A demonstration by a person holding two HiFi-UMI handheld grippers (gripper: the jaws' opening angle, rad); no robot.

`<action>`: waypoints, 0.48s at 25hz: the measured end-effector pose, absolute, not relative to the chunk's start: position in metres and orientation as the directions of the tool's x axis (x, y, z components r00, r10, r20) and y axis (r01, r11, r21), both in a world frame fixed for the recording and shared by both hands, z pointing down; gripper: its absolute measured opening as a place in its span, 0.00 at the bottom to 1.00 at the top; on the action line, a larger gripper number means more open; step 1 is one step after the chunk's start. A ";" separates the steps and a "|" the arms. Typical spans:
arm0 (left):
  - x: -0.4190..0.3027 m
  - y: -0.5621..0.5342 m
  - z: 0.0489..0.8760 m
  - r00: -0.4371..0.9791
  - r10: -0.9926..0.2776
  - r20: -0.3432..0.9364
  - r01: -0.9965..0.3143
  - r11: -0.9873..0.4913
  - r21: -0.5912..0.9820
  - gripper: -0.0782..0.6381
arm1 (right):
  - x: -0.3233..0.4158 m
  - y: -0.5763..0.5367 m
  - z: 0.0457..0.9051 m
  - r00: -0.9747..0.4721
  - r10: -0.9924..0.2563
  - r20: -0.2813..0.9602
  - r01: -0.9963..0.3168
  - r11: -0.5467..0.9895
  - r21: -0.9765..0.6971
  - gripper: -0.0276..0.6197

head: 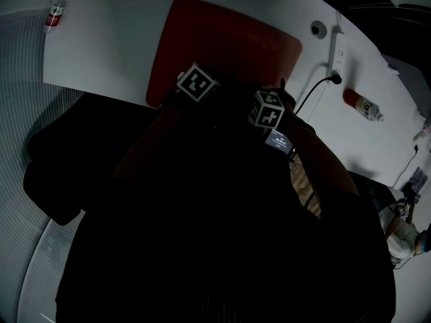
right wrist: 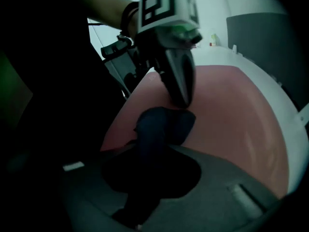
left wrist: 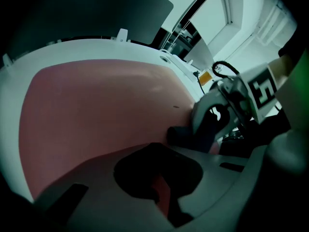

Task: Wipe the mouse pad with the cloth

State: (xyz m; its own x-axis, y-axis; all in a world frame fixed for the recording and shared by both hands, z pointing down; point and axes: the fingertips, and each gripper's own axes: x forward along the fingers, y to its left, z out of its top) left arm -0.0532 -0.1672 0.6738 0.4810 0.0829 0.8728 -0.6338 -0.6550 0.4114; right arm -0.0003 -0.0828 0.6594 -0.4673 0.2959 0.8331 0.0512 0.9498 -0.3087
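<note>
A red mouse pad (head: pixel 229 46) lies on the white table (head: pixel 101 46). Both grippers sit at its near edge, close together. My right gripper (head: pixel 267 110) is shut on a dark blue cloth (right wrist: pixel 164 124), whose bunched free end rests on the pad (right wrist: pixel 231 115). In the right gripper view my left gripper (right wrist: pixel 181 98) points down with its jaws together, tip on the pad just beyond the cloth. The left gripper view shows the pad (left wrist: pixel 96 110) spreading ahead, with the right gripper (left wrist: pixel 207 124) and the cloth (left wrist: pixel 179 134) at the right. My dark body hides the pad's near edge in the head view.
A small bottle (head: pixel 57 9) lies at the table's far left. To the right of the pad are a round grommet (head: pixel 318 27), a white power strip (head: pixel 339 52) with a black cable (head: pixel 313 89), and a red bottle (head: pixel 362 104).
</note>
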 end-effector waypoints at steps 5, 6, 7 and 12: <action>-0.051 -0.168 0.672 0.484 0.083 0.871 -0.631 -0.656 0.413 0.12 | 0.037 -0.165 0.658 -0.510 0.184 0.840 -0.113 0.954 -0.277 0.15; -0.052 -0.168 0.672 0.483 0.084 0.872 -0.632 -0.655 0.413 0.12 | 0.045 -0.183 0.656 -0.522 0.150 0.839 -0.177 0.944 -0.279 0.15; -0.052 -0.169 0.671 0.483 0.085 0.871 -0.632 -0.655 0.414 0.12 | 0.054 -0.200 0.656 -0.531 0.115 0.839 -0.239 0.930 -0.279 0.15; -0.050 -0.168 0.671 0.489 0.082 0.869 -0.630 -0.655 0.416 0.12 | 0.102 -0.269 0.655 -0.454 -0.166 0.876 -0.526 0.843 -0.113 0.16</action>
State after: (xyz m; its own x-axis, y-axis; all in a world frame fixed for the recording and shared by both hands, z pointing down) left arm -0.0504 -0.1679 0.6710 0.4888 0.0819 0.8685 -0.6302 -0.6553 0.4165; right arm 0.1024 -0.2688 0.6545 -0.4539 -0.1655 0.8755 -0.5259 0.8430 -0.1133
